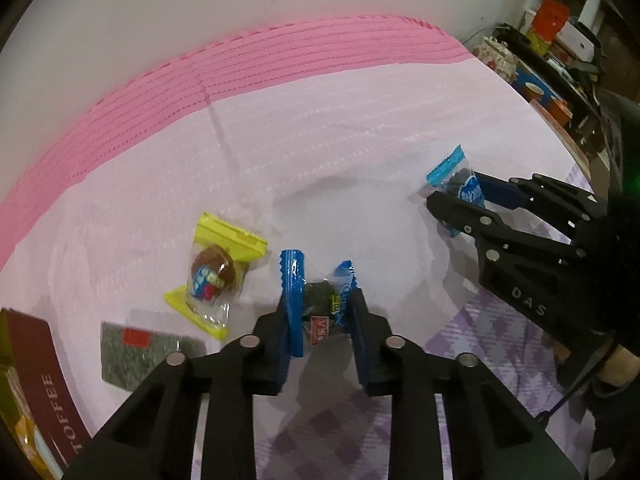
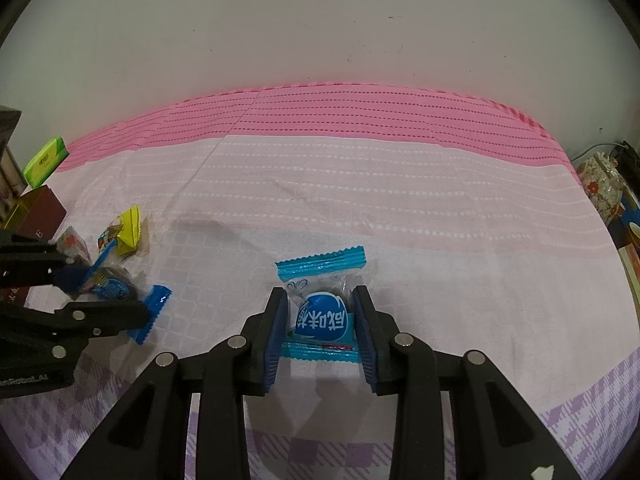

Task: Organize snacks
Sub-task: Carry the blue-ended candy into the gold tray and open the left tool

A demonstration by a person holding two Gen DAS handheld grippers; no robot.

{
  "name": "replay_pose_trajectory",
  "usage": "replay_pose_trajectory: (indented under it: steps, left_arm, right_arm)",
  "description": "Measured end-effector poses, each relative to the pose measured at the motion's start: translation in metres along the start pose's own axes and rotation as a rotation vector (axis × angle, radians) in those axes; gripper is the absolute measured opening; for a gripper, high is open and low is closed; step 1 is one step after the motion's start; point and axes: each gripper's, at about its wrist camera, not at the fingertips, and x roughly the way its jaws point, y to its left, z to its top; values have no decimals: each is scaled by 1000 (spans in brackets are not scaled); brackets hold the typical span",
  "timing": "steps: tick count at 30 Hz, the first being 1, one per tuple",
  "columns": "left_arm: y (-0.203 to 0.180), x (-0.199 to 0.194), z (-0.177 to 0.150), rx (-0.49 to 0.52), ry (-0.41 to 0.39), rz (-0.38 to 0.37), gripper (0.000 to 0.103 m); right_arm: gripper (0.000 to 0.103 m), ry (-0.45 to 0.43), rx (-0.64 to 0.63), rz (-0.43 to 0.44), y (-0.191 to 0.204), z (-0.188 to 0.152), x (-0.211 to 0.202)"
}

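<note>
Surface: bed sheet (image 2: 360,184), pale pink with rows of white dots, a deeper pink band along the far edge by the wall, purple plaid at the near edge.

Left gripper (image 1: 320,300): clenched on a blue-wrapped snack (image 1: 316,304); both pads press its sides, and the wrapper's crimped ends fold upward against them. The pack shows a dark filling, a red label and a yellow label. Seen from the right wrist view, the same gripper (image 2: 108,300) comes in from the left edge with the crumpled pack (image 2: 116,292) between its fingers.

Right gripper (image 2: 320,320): grasping a second blue snack (image 2: 322,316), pads against its two sides, crimped ends lying flat on the sheet fore and aft. White characters sit on a blue oval on the wrapper. In the left wrist view this gripper (image 1: 452,196) enters from the right, the pack (image 1: 460,180) at its tips.

Yellow-wrapped snack (image 1: 216,276): lies on the sheet just left of the left gripper, apart from it; brown round piece visible through the clear window.

Grey packet (image 1: 140,352): flat on the sheet, near the yellow one, red patch on top.

Toffee box (image 1: 48,384): dark red, at the left edge, lettering "TOFFEE".

Green packet (image 2: 44,160): far left, by the pink band.

Right margin: cluttered shelves (image 1: 552,52), contents too small to read.
</note>
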Motion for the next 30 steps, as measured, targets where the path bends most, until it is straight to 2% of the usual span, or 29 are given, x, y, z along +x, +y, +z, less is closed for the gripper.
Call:
replay_pose_trajectory:
  steps: [17, 24, 30]
  left_arm:
    - [4, -48, -40, -103, -50, -19, 21]
    - [22, -84, -51, -156, -83, 43, 21]
    - [60, -114, -64, -242, -107, 113, 21]
  right_arm:
    - [33, 0, -5, -6, 4, -2, 0]
    - [33, 0, -6, -7, 3, -2, 1]
    - [33, 0, -7, -7, 4, -2, 1]
